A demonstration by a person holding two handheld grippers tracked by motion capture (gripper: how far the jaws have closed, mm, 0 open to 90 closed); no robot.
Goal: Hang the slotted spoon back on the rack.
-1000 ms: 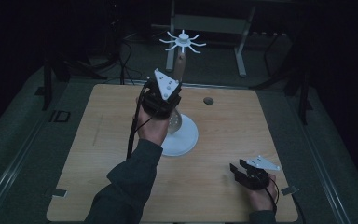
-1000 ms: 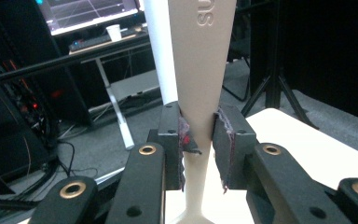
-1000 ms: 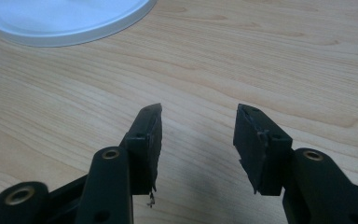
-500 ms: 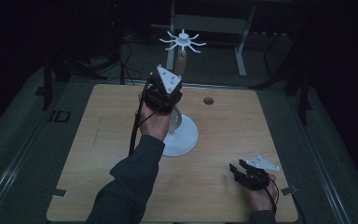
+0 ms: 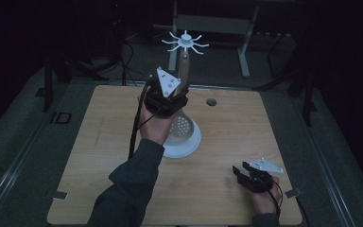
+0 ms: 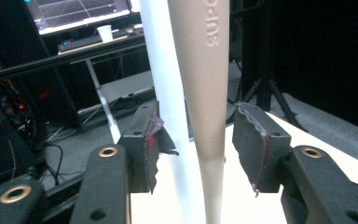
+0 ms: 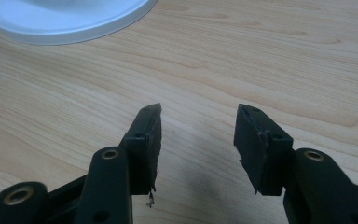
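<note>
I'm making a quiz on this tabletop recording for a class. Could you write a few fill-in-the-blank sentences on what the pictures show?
1. The left gripper has its jaws ____ around the tan handle.
2. The white stand rises from a round ____ base.
3. The right gripper rests near the table's ____ edge.

Missing words: open; white; near

A beige handle (image 6: 200, 93) stands beside a white pole (image 6: 165, 93) above the pale wood-grain table (image 7: 261, 56).
</note>
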